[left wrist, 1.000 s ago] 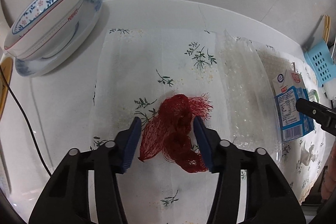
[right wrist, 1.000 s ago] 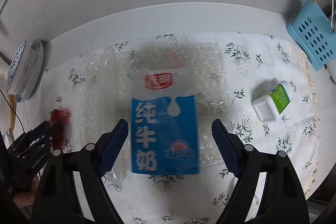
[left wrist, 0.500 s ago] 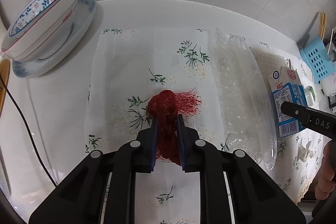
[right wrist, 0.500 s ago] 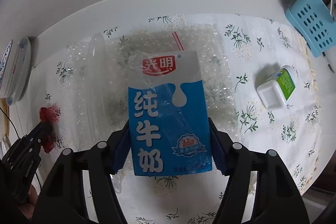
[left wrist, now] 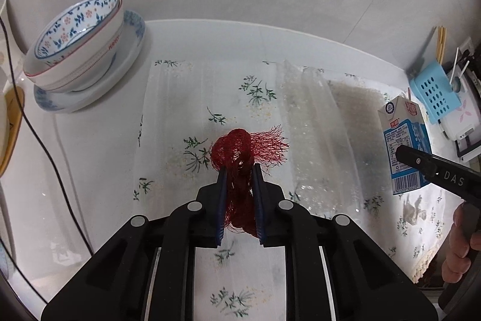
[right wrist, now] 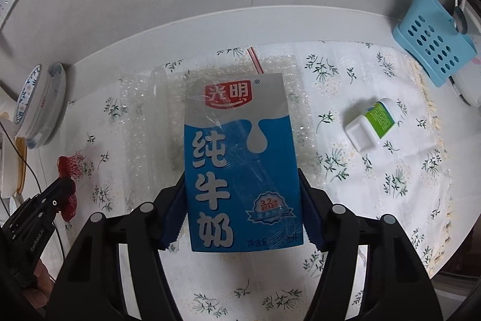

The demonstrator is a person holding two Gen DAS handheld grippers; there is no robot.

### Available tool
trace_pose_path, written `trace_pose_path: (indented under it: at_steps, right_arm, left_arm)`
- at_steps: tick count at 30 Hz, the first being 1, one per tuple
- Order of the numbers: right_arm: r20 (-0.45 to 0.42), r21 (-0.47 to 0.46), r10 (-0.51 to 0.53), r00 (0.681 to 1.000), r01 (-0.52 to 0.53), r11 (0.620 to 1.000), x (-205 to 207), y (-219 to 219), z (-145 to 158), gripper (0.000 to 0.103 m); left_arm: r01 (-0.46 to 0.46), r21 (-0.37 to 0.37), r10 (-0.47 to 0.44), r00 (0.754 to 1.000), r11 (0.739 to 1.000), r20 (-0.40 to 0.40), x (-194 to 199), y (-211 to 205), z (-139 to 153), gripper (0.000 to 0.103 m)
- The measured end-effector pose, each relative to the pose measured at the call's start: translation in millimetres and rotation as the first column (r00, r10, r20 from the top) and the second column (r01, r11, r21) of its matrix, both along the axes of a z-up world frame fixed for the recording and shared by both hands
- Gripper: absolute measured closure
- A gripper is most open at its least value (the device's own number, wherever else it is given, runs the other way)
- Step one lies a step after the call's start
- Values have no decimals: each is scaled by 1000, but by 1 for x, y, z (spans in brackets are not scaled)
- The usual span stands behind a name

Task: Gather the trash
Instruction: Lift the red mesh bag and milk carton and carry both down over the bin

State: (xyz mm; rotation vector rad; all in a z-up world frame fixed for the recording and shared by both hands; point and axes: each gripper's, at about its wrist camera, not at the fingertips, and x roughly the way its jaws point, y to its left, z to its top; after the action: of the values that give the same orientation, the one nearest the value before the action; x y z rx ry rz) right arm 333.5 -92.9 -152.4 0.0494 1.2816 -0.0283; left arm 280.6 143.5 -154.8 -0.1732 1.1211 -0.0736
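My left gripper (left wrist: pixel 239 170) is shut on a red mesh net (left wrist: pixel 240 149) and holds it above the floral tablecloth (left wrist: pixel 180 116). My right gripper (right wrist: pixel 240 182) is shut on a blue and white milk carton (right wrist: pixel 237 158) with a red-striped straw (right wrist: pixel 255 62), held upright over the table. The carton (left wrist: pixel 404 146) and right gripper also show at the right of the left wrist view. The net (right wrist: pixel 70 167) and left gripper show at the left of the right wrist view. A small white bottle with a green label (right wrist: pixel 372 122) lies on the cloth to the right.
A sheet of clear bubble wrap (left wrist: pixel 312 134) lies on the cloth between the grippers. Stacked floral bowls on a plate (left wrist: pixel 78 50) stand at the far left. A blue perforated holder (right wrist: pixel 433 50) with chopsticks stands at the far right. A black cable (left wrist: pixel 45 146) runs along the left.
Both grippers closed: the left on the red net, the right on the milk carton. Both have since lifted their items away from the table.
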Motion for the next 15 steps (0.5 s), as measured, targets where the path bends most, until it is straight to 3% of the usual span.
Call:
trace_pose_path:
  at_steps: [11, 15]
  right_arm:
    - [106, 4, 23, 994, -23, 1000, -48, -17, 52, 41]
    - [137, 9, 42, 990, -43, 999, -68, -26, 69, 41]
  left_arm:
    - [-5, -7, 5, 999, 1000, 51, -52, -22, 47, 88]
    - [-12, -9, 12, 999, 1000, 44, -72, -37, 50, 88]
